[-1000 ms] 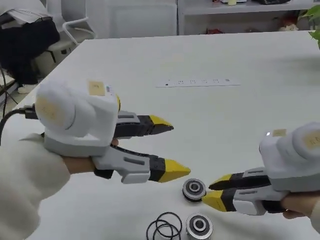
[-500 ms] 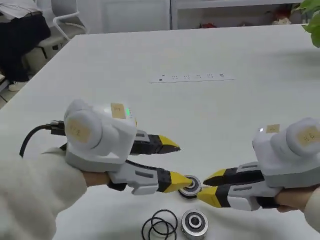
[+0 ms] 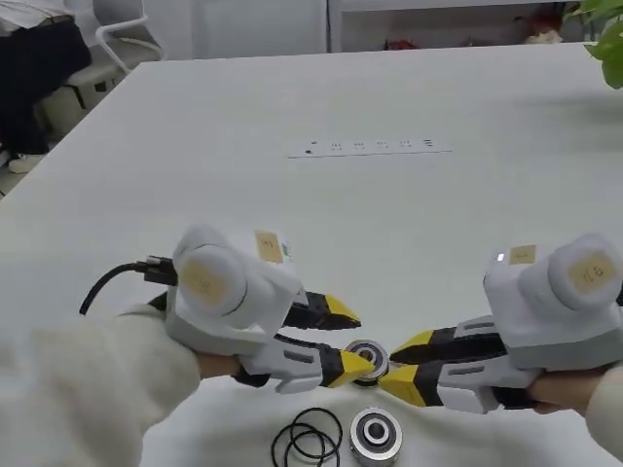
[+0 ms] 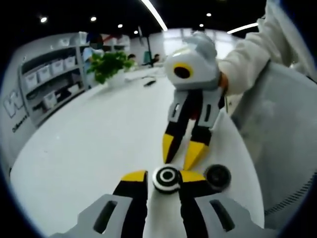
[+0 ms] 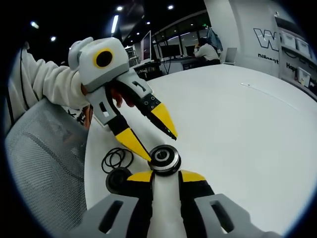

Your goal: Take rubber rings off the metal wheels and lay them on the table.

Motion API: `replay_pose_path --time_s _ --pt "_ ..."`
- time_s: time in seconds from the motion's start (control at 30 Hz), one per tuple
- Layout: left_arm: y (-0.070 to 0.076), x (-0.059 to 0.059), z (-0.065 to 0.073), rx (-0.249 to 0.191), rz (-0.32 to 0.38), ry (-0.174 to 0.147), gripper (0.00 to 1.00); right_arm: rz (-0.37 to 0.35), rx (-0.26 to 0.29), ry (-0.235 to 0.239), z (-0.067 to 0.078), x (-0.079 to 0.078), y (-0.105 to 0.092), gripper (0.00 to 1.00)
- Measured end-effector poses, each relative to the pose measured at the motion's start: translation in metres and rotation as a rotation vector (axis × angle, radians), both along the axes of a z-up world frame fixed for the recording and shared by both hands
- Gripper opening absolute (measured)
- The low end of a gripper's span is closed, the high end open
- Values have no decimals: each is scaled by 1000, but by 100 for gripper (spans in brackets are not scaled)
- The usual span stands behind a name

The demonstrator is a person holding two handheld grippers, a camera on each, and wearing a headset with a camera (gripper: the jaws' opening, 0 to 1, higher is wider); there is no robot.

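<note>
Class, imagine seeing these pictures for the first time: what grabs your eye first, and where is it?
Two yellow-tipped tools, the left gripper and the right gripper, meet tip to tip at a metal wheel near the front of the white table. Just nearer the person lie a second wheel and a few loose black rubber rings.

The left tongs (image 3: pixel 361 341) and the right tongs (image 3: pixel 390 367) are coloured alike: white housings, grey shanks and black fingers ended in yellow tips, with a pale yellow disc set on each housing. The metal wheel (image 3: pixel 367 358) between them is seen as silver with a dark band round its edge; the second wheel (image 3: pixel 376 434) is ringed in silver and black. The rubber rings (image 3: pixel 310 440) are black, the surface (image 3: pixel 409 224) plain white, the cable (image 3: pixel 109 284) black, the sleeve (image 3: pixel 68 389) cream
</note>
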State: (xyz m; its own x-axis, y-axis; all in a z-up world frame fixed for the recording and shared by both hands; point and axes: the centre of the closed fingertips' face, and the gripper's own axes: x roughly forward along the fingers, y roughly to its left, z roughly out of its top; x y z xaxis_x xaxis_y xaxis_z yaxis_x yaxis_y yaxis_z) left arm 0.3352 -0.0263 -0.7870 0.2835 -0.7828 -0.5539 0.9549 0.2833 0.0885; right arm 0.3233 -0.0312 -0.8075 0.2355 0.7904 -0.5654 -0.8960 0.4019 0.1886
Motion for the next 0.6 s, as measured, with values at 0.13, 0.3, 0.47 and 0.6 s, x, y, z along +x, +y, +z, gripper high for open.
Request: replay_pose_path --time_s 0.13,0.3,0.47,0.6 --pt "0 -1 -4 1 4 7 22 0 -2 -3 -1 1 0 15" --pt "-1 -5 -5 -15 2 39 16 9 -6 -8 -2 0 0 13" --pt "0 -5 -4 -38 29 77 15 14 -3 -2 -1 -1 1 11" --pt "0 -7 -4 -37 26 74 14 21 -1 0 -1 -2 2 10"
